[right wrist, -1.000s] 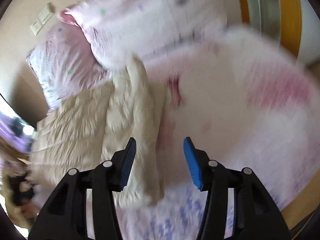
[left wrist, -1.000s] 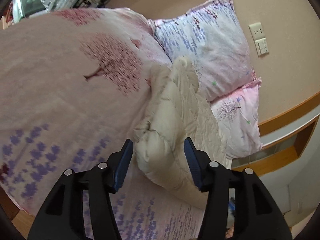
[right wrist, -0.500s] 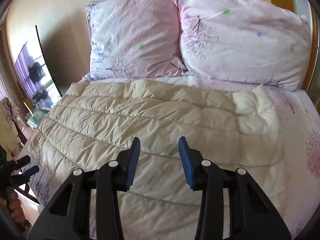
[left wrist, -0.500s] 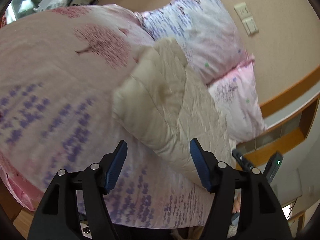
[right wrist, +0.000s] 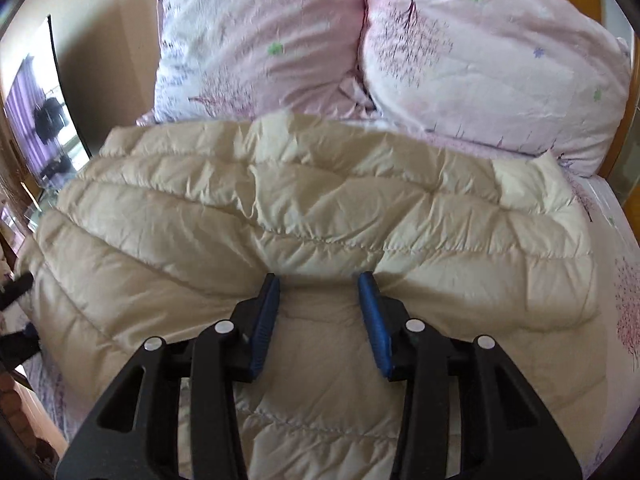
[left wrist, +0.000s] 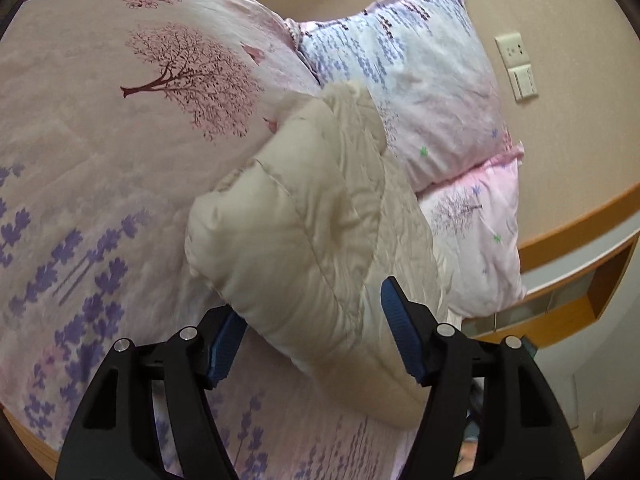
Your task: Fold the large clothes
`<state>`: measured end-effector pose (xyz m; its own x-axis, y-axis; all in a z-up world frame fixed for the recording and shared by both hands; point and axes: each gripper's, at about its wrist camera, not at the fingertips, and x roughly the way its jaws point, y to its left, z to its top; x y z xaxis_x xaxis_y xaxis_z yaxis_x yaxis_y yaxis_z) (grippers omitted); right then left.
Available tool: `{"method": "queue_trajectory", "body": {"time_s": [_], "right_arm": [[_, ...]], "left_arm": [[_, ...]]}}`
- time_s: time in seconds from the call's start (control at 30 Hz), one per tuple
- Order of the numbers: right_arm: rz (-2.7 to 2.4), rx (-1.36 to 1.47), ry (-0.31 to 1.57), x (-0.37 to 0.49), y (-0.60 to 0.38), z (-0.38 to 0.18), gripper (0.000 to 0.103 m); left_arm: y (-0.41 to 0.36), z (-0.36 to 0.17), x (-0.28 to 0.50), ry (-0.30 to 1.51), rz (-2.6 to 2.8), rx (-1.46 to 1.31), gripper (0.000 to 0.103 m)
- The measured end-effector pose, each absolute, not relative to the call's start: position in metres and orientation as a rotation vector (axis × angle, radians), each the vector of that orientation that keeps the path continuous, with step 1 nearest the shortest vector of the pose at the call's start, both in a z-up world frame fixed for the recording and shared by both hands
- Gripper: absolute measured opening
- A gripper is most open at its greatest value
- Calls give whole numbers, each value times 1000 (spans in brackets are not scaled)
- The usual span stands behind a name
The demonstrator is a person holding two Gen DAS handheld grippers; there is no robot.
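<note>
A cream quilted puffer jacket [left wrist: 304,220] lies folded across the bed in front of the pillows. In the left wrist view its near end bulges between the jaws of my left gripper [left wrist: 312,320]. The jaws stand wide, the left pad half hidden behind the fabric, and neither pad visibly squeezes it. In the right wrist view the jacket [right wrist: 320,208] spreads from left to right. My right gripper [right wrist: 318,284] points down onto its middle. The fingertips [right wrist: 272,284] dent the surface, with a strip of fabric between the jaws and no clear pinch.
Under the jacket is a pink duvet [left wrist: 100,140] printed with trees and lavender. Two pink pillows [right wrist: 260,40] [right wrist: 480,60] lean on the wall behind it. Wall sockets [left wrist: 516,66] and a wooden shelf [left wrist: 580,288] lie to the right. A dark-framed glass panel [right wrist: 36,120] stands at the left.
My left gripper has opened wider and moved forward, so the jacket's end now lies between its jaws. My right gripper swung from the bare duvet over the jacket, narrowed a little and came down onto it.
</note>
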<state>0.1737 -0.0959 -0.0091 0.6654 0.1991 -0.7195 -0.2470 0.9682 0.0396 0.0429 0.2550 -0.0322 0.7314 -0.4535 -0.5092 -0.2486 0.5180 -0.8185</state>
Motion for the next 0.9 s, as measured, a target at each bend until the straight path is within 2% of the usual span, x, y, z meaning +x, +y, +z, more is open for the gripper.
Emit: {"method": "queue_trajectory", "body": {"time_s": [0.3, 0.37, 0.43, 0.53, 0.63, 0.9], "right_arm": [[244, -100, 797, 174, -90, -16, 45], [239, -126, 801, 176, -87, -18, 45], [232, -154, 807, 176, -84, -20, 45], [226, -174, 808, 176, -81, -24, 46], [230, -159, 811, 178, -82, -25, 46], [228, -134, 815, 181, -85, -26, 46]], "left_arm": [[258, -30, 60, 746, -45, -1072, 66], [256, -28, 65, 737, -54, -1060, 62], [251, -20, 70, 713, -71, -1019, 49], [243, 1, 74, 667, -102, -937, 38], [232, 26, 78, 621, -156, -869, 34], [179, 92, 87, 529, -449, -748, 33]]}}
